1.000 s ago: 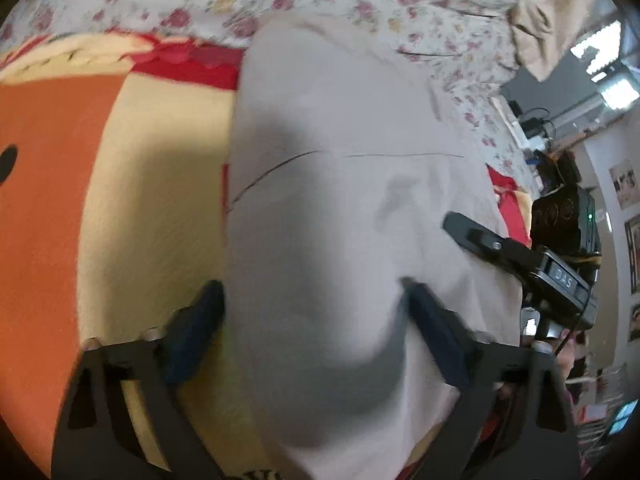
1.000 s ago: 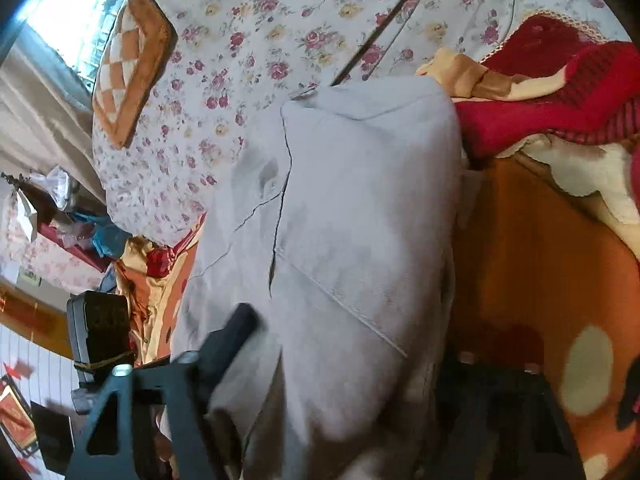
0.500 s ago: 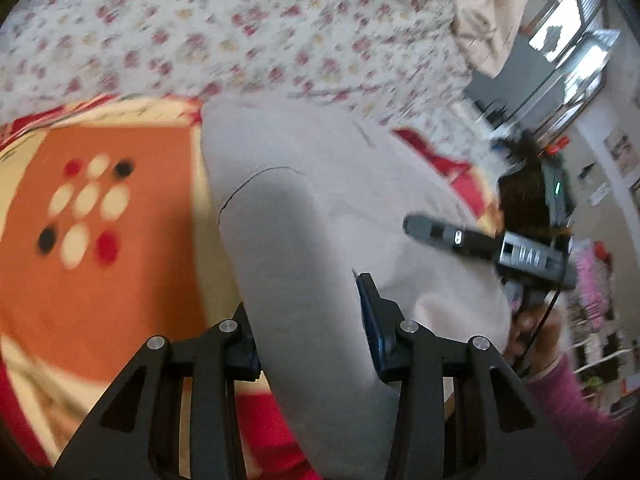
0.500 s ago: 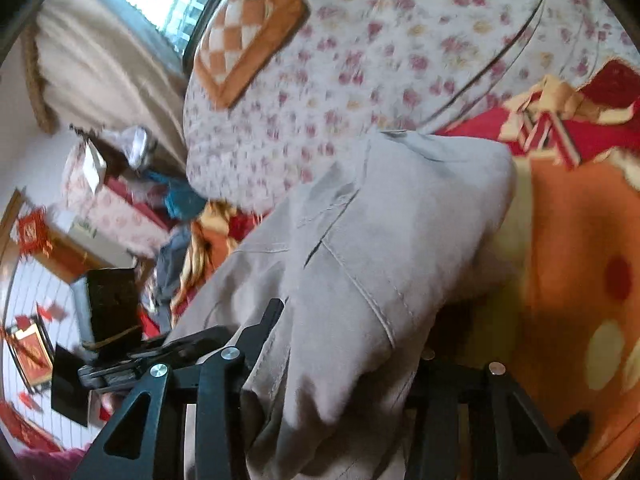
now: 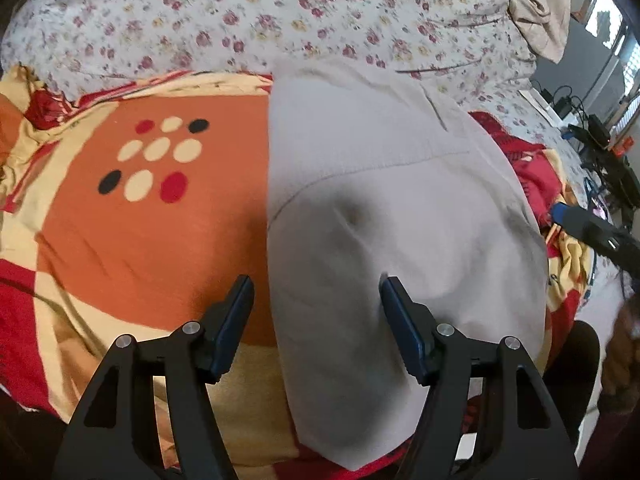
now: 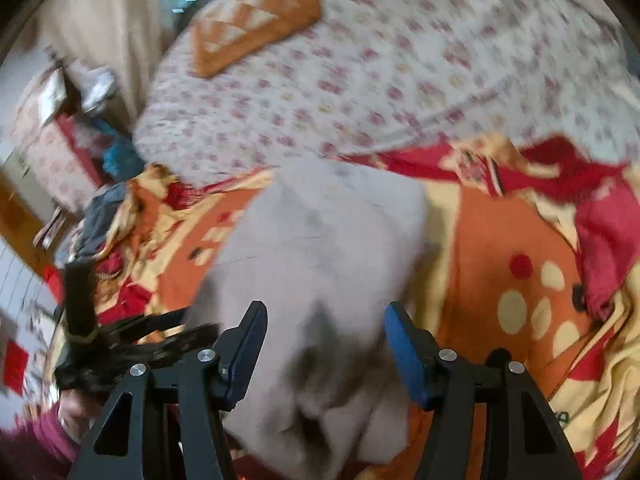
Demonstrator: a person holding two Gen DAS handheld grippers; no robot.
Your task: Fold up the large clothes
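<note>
A folded light grey garment (image 5: 392, 208) lies on an orange, red and cream blanket (image 5: 152, 216). My left gripper (image 5: 316, 300) is open just above the garment's near left edge, holding nothing. In the right wrist view the same garment (image 6: 320, 248) lies in front of my right gripper (image 6: 324, 332), which is open over its near end with nothing between the fingers. The right gripper's body shows at the right edge of the left wrist view (image 5: 600, 232); the left one shows at the left of the right wrist view (image 6: 120, 332).
A floral bedsheet (image 5: 280, 12) covers the bed beyond the blanket. An orange checked cushion (image 6: 256, 24) lies at the far side. A beige cloth (image 5: 536, 12) is bunched at the far right. Cluttered furniture and cables (image 5: 592, 132) stand beside the bed.
Both grippers were shut on the grey garment half a second ago. Now both are open and drawn back, and the garment lies flat on the blanket.
</note>
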